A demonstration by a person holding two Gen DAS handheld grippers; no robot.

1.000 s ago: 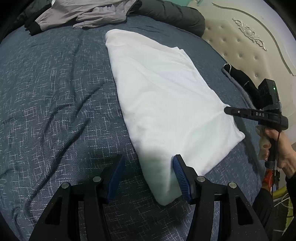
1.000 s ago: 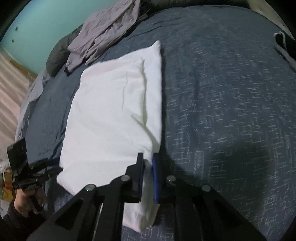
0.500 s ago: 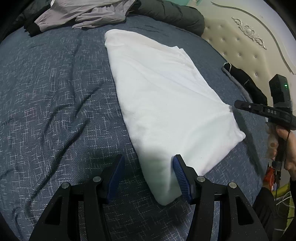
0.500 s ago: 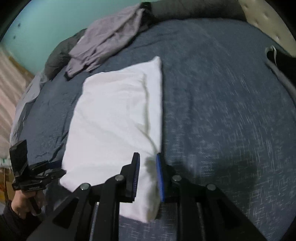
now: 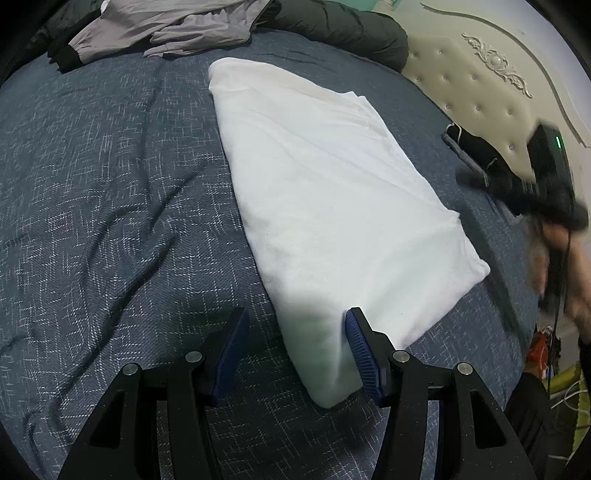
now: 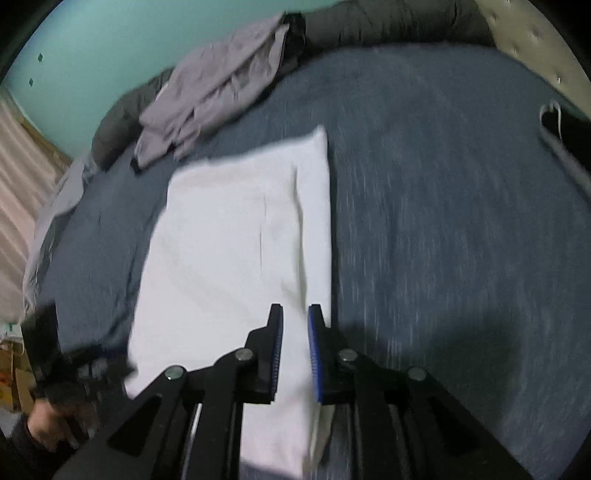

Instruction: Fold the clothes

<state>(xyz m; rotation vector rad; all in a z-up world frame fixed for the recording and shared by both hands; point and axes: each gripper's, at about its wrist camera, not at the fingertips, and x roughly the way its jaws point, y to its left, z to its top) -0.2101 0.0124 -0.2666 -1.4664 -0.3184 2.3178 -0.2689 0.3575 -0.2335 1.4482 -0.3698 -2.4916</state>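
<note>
No legible text, labels or numbers anywhere (right gripper (image 5: 517, 184) too blurred)

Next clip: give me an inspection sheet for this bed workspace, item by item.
Surface: blue bedspread, creased.
Job's things: white garment, folded into a long strip, lying flat.
Clutter: grey clothes and dark jacket at the far edge; black item by the headboard.
Grippers: left gripper open, straddling the garment's near corner; right gripper just opened slightly, nothing pinched, above the garment's edge.
Cables: thin black lead hanging by the right hand.
Surroundings: teal wall.
</note>
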